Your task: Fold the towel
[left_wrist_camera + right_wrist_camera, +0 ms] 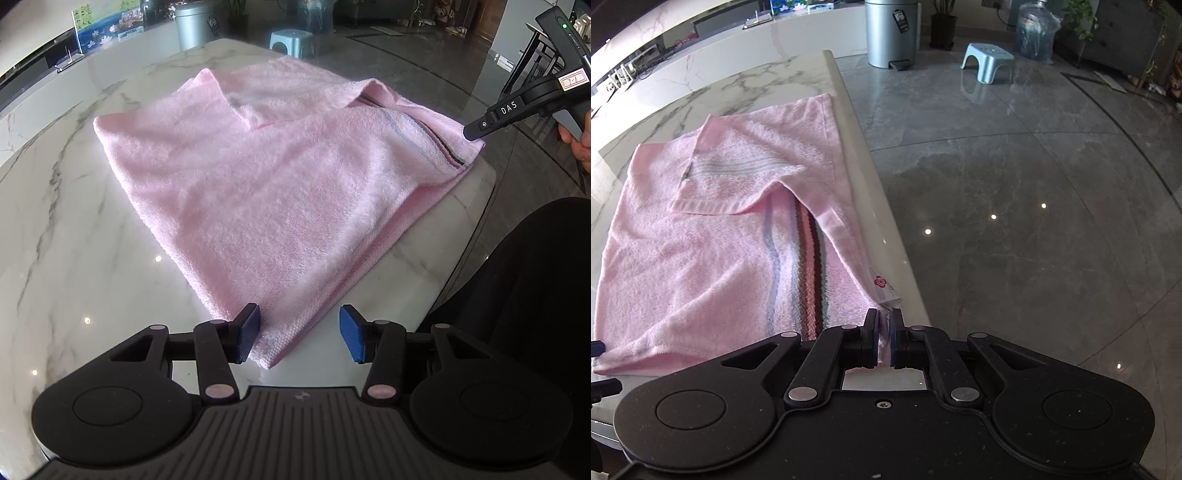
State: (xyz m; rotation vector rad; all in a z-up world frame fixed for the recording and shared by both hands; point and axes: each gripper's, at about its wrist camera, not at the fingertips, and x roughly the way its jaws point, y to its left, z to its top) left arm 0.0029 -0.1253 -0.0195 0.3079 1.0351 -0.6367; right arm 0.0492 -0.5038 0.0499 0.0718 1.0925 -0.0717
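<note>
The pink towel [258,177] lies on the white marble surface [66,229], near the edge beside the floor. It is already doubled over in part, and one far corner is turned back on top, so the layers are not flat.

The right gripper [884,341] has its fingers clenched on the near corner of the towel, close to the striped band [809,258] and the small label with a flower [881,282]. The left gripper [297,338] has its fingers released, and the other near corner lies between them, but the pads do not press on it.

The towel looks like soft, light terry cloth. It will probably sag and bend wherever it is not held, and it should not slip much on the pads. The best places to take it seem to be the two near corners, through all layers at once, because a grip on only the top layer could let the lower one stay behind.
</note>
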